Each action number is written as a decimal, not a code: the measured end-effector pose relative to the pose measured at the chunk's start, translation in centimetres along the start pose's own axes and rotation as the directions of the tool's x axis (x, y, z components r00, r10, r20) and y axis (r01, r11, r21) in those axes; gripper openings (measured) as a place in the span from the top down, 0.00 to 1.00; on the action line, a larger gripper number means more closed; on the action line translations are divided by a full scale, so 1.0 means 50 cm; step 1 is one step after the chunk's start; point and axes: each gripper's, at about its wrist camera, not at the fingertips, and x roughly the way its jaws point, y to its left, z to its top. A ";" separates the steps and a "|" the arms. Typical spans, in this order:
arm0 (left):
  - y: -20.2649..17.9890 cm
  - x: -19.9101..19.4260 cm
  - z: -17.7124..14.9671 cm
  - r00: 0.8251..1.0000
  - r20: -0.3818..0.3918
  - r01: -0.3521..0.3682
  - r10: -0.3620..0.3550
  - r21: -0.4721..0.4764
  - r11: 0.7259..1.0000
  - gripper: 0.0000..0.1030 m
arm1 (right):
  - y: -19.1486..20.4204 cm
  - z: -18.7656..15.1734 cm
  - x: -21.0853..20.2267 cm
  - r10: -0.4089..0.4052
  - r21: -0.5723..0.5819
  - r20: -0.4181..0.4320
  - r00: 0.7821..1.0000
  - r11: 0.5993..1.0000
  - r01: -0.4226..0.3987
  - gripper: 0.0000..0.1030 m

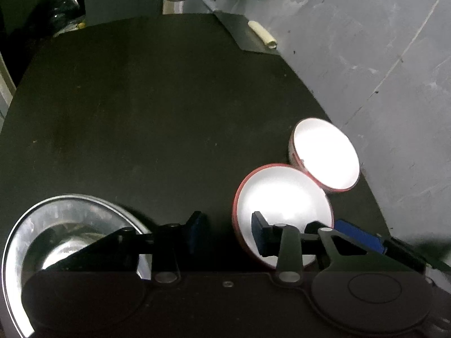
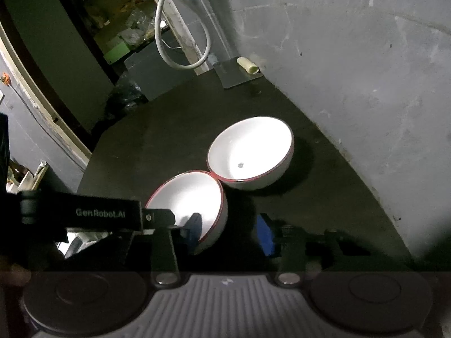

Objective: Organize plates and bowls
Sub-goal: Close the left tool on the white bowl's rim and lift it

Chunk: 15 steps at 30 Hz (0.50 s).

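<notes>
Two white bowls with red rims sit touching on the dark table. The near bowl [image 1: 282,200] [image 2: 188,197] lies just ahead of both grippers; the far bowl [image 1: 327,155] [image 2: 251,155] sits behind it toward the wall. A steel plate [image 1: 56,225] lies at the lower left of the left wrist view. My left gripper [image 1: 228,232] is open and empty, its right finger over the near bowl. My right gripper [image 2: 229,232] is open, its left finger inside the near bowl's rim and its right finger outside it.
The dark table [image 1: 155,112] ends at a grey wall [image 1: 380,56] on the right. A cream tube [image 1: 263,35] [image 2: 247,65] lies on a grey slab at the back. A white hose [image 2: 180,45] hangs behind the table.
</notes>
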 end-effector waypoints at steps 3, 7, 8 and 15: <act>0.001 0.004 -0.002 1.000 -0.010 0.000 0.000 0.003 1.000 0.67 | 0.003 0.002 0.004 0.001 0.001 -0.004 1.000 1.000 -0.001 0.57; 0.004 0.005 -0.001 1.000 -0.014 0.004 -0.004 -0.010 1.000 0.67 | 0.006 0.002 0.012 0.010 0.001 -0.016 1.000 1.000 -0.010 0.59; 0.004 0.005 -0.001 1.000 -0.014 0.007 -0.007 -0.010 1.000 0.67 | 0.005 0.002 0.013 0.013 0.005 -0.020 1.000 1.000 -0.013 0.62; -0.001 0.001 -0.007 1.000 -0.015 0.026 -0.026 -0.001 1.000 0.77 | 0.013 0.010 0.018 0.024 -0.011 -0.046 0.999 1.000 -0.025 0.71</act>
